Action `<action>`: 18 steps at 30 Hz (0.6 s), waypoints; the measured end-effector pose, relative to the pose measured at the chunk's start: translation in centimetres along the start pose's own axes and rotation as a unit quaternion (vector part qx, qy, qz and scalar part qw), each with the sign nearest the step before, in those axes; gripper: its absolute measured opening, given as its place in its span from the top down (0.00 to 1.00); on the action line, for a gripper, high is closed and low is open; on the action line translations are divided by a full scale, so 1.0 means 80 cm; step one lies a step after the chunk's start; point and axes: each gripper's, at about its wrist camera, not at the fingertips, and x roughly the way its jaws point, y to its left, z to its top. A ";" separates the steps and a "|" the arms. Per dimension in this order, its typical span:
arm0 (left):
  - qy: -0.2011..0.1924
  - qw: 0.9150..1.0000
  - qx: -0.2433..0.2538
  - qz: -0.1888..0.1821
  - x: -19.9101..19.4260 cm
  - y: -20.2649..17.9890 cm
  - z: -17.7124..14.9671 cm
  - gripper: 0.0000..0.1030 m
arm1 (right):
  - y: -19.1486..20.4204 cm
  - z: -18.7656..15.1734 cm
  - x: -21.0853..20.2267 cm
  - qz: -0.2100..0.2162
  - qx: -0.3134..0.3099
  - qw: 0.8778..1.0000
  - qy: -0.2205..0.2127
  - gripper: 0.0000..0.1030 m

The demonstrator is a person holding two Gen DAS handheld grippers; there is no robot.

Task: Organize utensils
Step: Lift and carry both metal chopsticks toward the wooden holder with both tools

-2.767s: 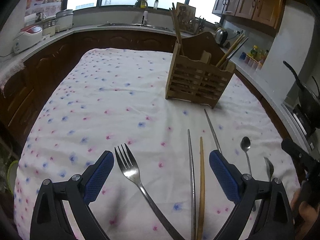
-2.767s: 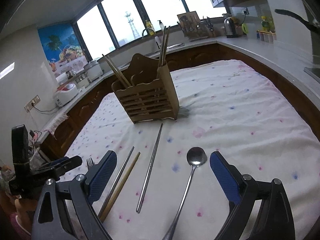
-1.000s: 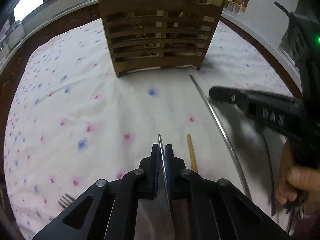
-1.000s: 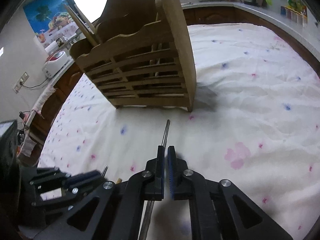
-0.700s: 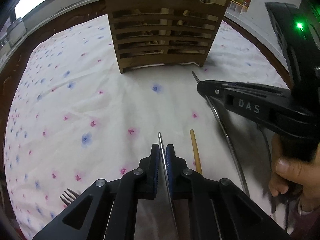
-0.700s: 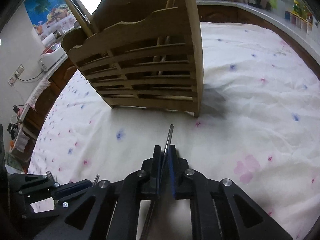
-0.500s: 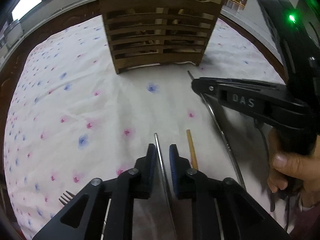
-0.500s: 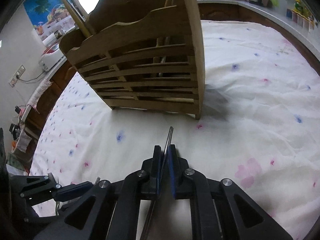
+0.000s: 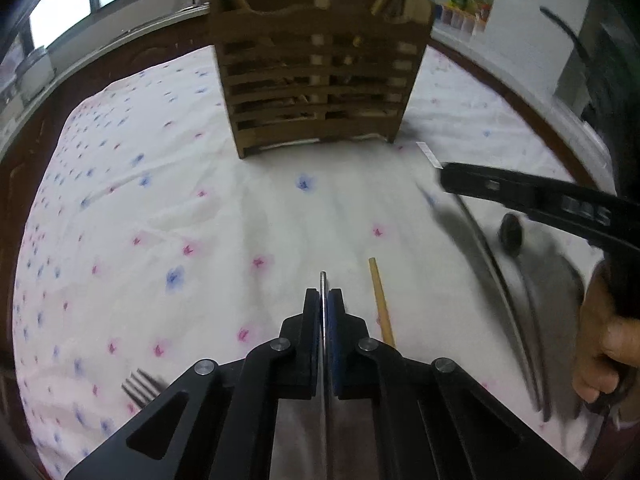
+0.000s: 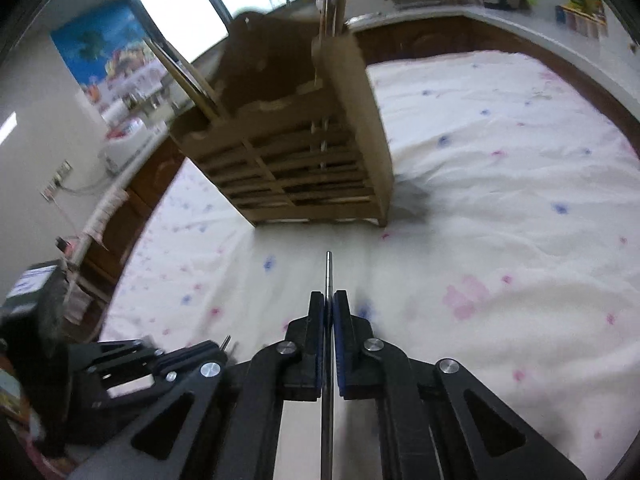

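Note:
My left gripper is shut on a metal chopstick whose tip pokes out past the pads, low over the flowered cloth. My right gripper is shut on a second metal chopstick and holds it lifted, tip pointing at the wooden utensil holder. The holder stands ahead of both grippers with chopsticks in its slots. The right gripper shows as a black arm at the right of the left wrist view. A wooden chopstick lies just right of my left gripper. A fork lies at lower left.
The table is covered by a white cloth with pink and blue flowers. A spoon lies at the right under the right gripper. Kitchen counters and dark cabinets ring the table. A rice cooker stands on the far counter.
My left gripper opened briefly half a second ago and has shut again on the metal chopstick. My right gripper has lifted its chopstick and swung up toward the holder.

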 end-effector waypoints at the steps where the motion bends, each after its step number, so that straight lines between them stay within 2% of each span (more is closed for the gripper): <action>1: -0.006 1.000 -0.003 -0.002 -0.007 0.002 -0.001 0.98 | 0.000 -0.002 -0.009 0.005 0.002 1.000 -0.006 0.95; 7: -0.068 0.997 -0.025 -0.017 -0.080 0.011 -0.009 0.98 | 0.018 -0.007 -0.064 0.023 -0.007 0.999 -0.040 0.95; 18: -0.176 0.983 -0.051 -0.031 -0.215 0.026 -0.052 0.98 | 0.052 -0.013 -0.149 0.024 -0.041 0.993 -0.111 0.96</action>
